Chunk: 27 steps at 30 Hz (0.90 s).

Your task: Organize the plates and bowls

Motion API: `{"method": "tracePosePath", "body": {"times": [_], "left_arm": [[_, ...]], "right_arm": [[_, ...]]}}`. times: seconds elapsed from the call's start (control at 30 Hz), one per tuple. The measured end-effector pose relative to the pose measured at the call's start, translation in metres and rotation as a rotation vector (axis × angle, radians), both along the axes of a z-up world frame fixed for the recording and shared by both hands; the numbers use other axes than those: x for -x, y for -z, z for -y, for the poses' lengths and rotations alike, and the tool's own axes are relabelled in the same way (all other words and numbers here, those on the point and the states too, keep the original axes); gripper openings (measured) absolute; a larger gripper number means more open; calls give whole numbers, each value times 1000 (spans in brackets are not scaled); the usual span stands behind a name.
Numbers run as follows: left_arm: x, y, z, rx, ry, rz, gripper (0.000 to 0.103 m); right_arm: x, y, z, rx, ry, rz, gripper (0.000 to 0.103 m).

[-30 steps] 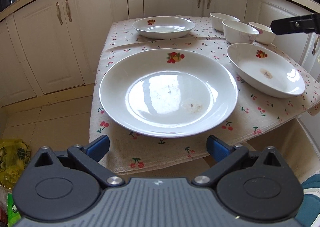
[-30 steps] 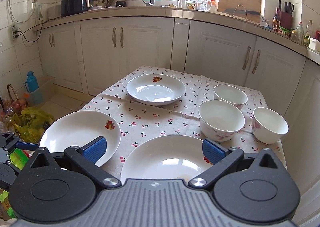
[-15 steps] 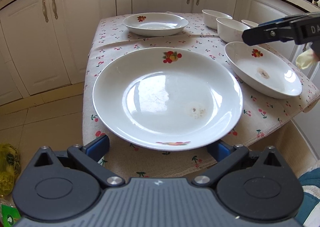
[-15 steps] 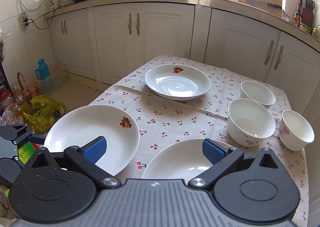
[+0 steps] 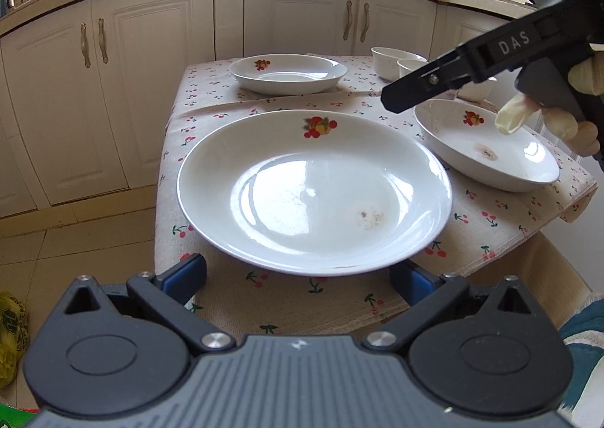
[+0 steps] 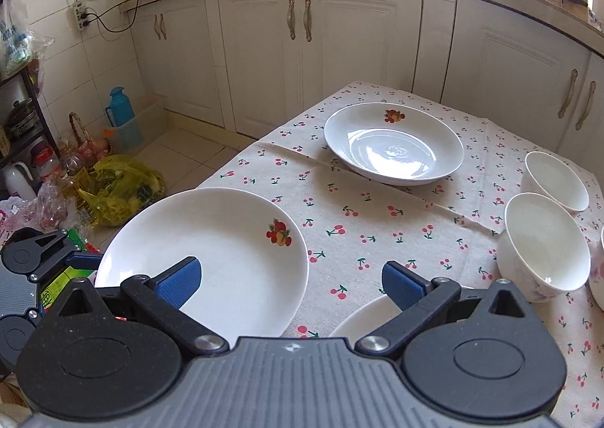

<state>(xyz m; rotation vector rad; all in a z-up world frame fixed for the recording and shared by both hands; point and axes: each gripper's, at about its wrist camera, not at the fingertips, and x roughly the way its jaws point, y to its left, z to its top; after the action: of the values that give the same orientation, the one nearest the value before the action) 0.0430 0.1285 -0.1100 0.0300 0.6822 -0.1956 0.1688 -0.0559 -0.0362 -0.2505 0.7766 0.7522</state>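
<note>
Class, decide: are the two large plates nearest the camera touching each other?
Apart. The left wrist view shows a strip of tablecloth between the big plate and the stained plate.

The near plate [image 5: 313,190] looks like glossy white ceramic with a printed fruit motif, and it mirrors the window light. Under it the tablecloth [image 5: 287,299] is matt woven cloth printed with cherries. The left gripper [image 5: 298,277] is matt black plastic with blue pads [image 5: 185,273] and shiny metal pivot screws [image 5: 213,339].
</note>
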Motion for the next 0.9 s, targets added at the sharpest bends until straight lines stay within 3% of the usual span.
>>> {"method": "tracePosePath", "body": {"times": [0.23,0.6,0.9], "left_arm": [[-5,-3,1,-15,11,-35,103],[0,1,-5,0,45,3,102],[-4,-3,-3,-38,65,-5,102]], "right_arm": [[-12,9,-10,13,-32,-30,103],[-25,23,-18,20,-71,-74,103],[-42,35,-35,32,-154,-168,103]]}}
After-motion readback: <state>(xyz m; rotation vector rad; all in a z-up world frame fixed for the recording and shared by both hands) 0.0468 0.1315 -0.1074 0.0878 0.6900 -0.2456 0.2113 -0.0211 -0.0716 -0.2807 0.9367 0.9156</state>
